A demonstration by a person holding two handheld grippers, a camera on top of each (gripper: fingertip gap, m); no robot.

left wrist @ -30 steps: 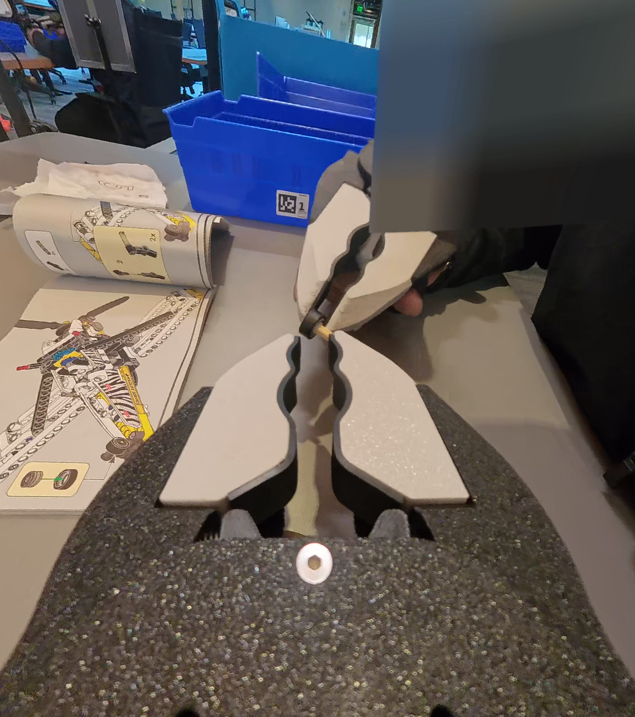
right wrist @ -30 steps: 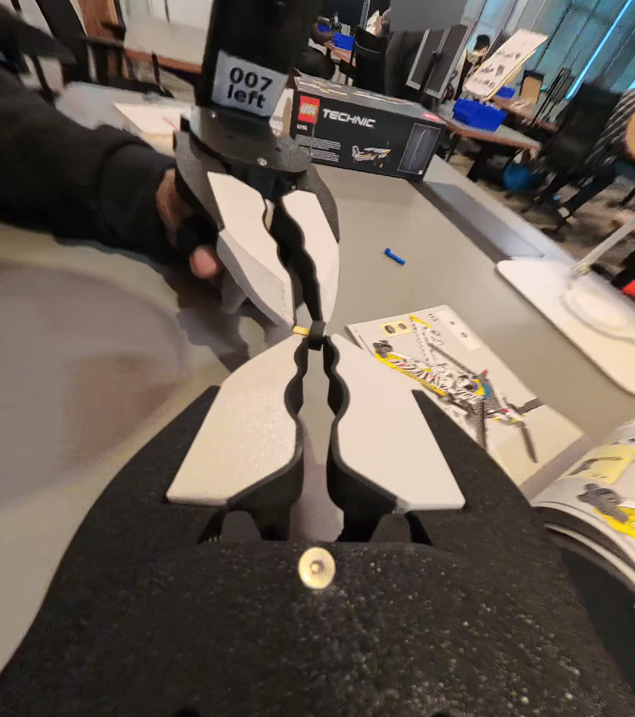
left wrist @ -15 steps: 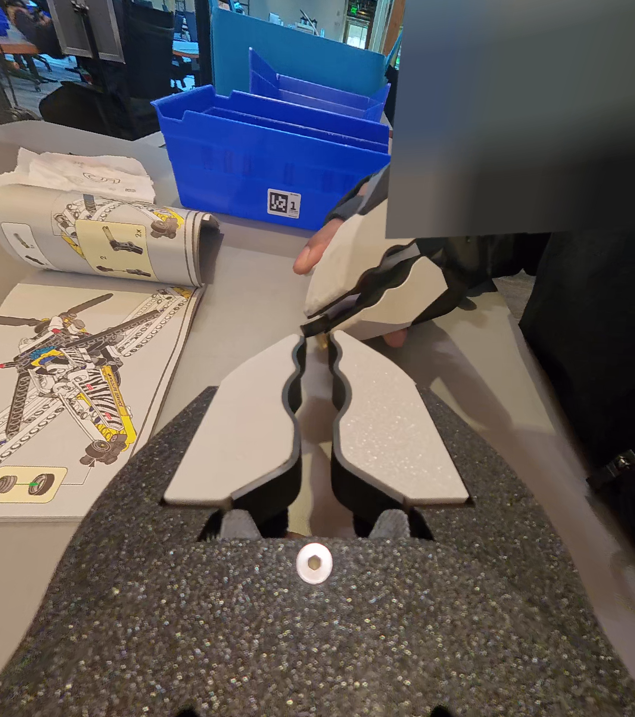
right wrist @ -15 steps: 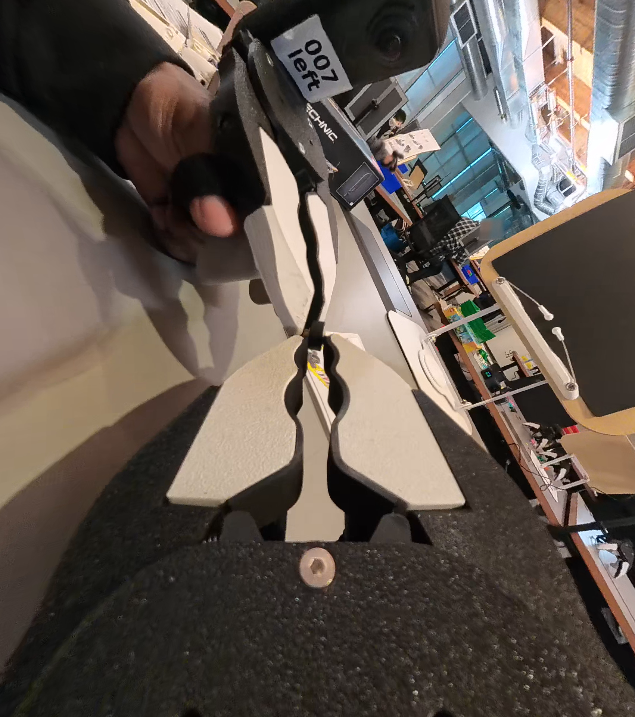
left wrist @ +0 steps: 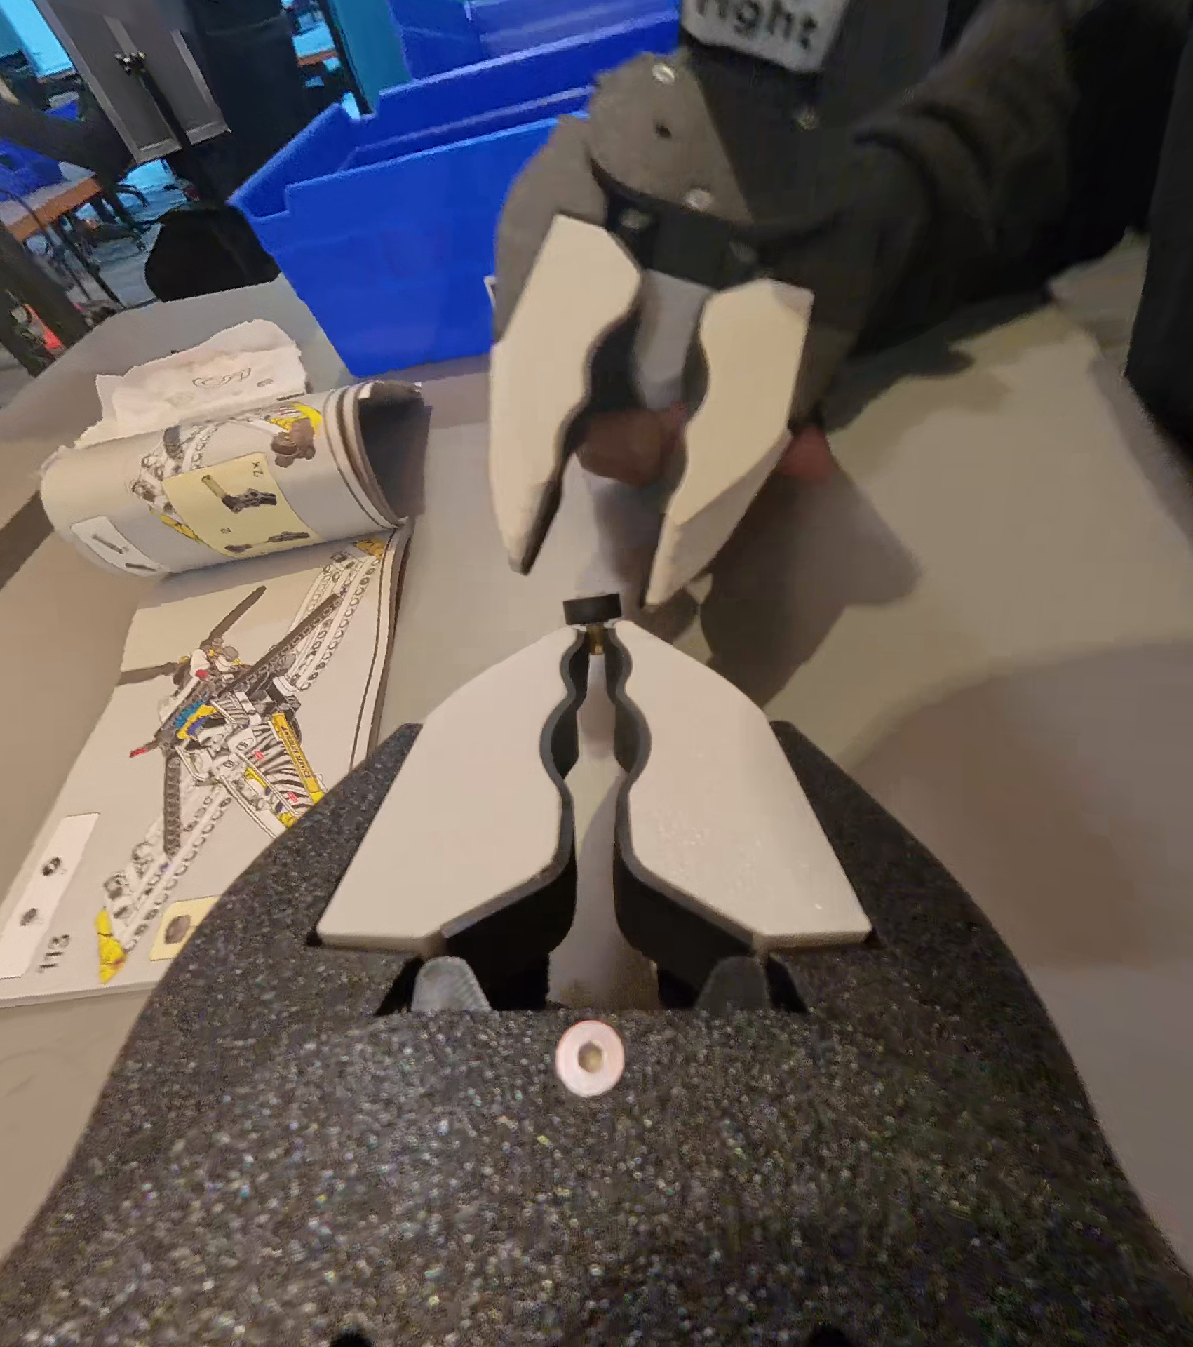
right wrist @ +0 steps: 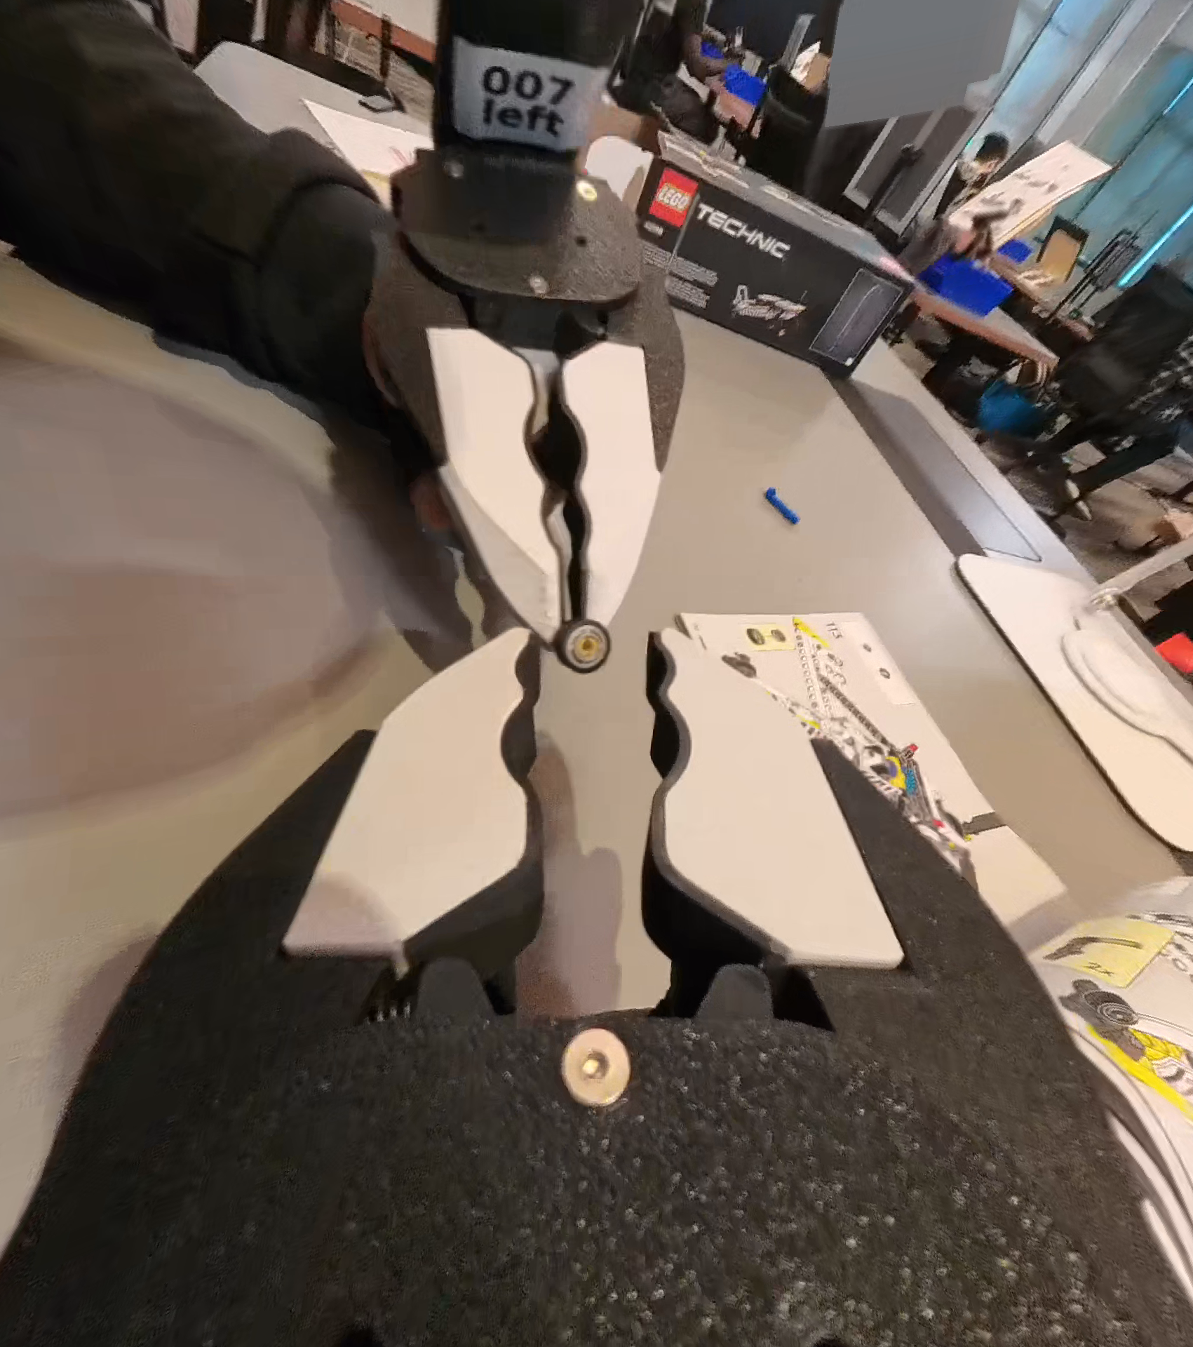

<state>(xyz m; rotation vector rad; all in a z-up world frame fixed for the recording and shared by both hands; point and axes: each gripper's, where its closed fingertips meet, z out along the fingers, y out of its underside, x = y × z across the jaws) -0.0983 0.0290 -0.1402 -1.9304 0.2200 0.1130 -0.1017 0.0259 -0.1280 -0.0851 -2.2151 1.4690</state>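
Observation:
My left gripper (left wrist: 593, 640) is shut on a short tan pin (left wrist: 595, 643) that carries a small black wheel (left wrist: 589, 607) on its far end. The wheel sticks out just past my fingertips. In the right wrist view the wheel (right wrist: 582, 645) faces the camera at the tip of the left gripper (right wrist: 576, 616). My right gripper (right wrist: 589, 645) is open, with its fingers either side of the wheel and not pressing on it. In the left wrist view the right gripper (left wrist: 589, 579) hangs spread just beyond the wheel. Both are above the grey table (left wrist: 1016, 656).
An open instruction booklet (left wrist: 236, 729) lies on the table to the left, with crumpled paper (left wrist: 200, 379) behind it. Blue bins (left wrist: 396, 240) stand at the back. A black box (right wrist: 761, 270), a small blue piece (right wrist: 781, 505) and a white tray (right wrist: 1125, 692) are also on the table. My left and right fingertips are right by each other.
My right gripper was shut on the black wheel and has opened and let go. My left gripper has closed tighter on the tan pin and now holds pin and wheel alone.

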